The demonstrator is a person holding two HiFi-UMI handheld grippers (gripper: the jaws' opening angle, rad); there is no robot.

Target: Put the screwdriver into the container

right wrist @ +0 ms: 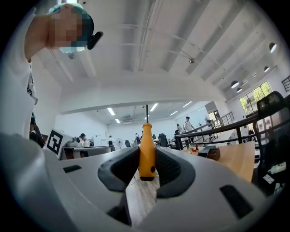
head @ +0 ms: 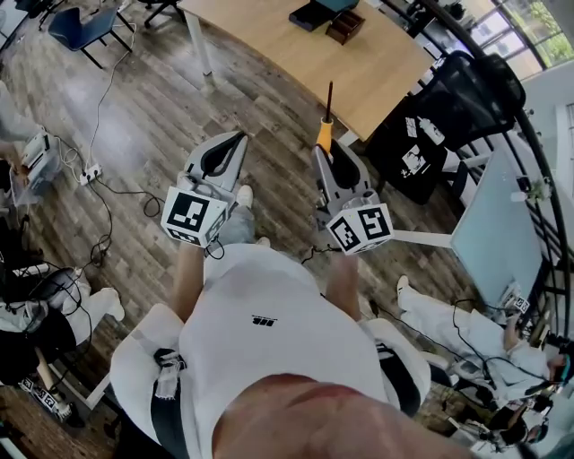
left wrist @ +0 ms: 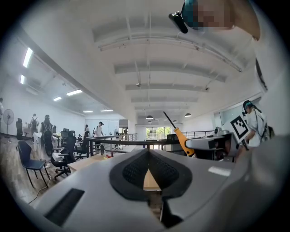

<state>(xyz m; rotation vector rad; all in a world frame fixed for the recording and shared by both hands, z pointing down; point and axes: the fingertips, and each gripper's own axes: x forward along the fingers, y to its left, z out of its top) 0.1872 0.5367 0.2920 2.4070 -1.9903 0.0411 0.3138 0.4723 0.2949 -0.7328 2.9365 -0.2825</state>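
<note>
The right gripper (right wrist: 146,150) is clamped on the orange handle of the screwdriver (right wrist: 146,136), low near its butt end, with the thin shaft pointing up and away. The left gripper (left wrist: 148,153) is closed on nothing. The tool looks light and rigid. Its smooth plastic handle is probably slippery, so the thick middle seems the surest hold. A small brown box (head: 344,26) on the table (head: 377,72) may be the container.
</note>
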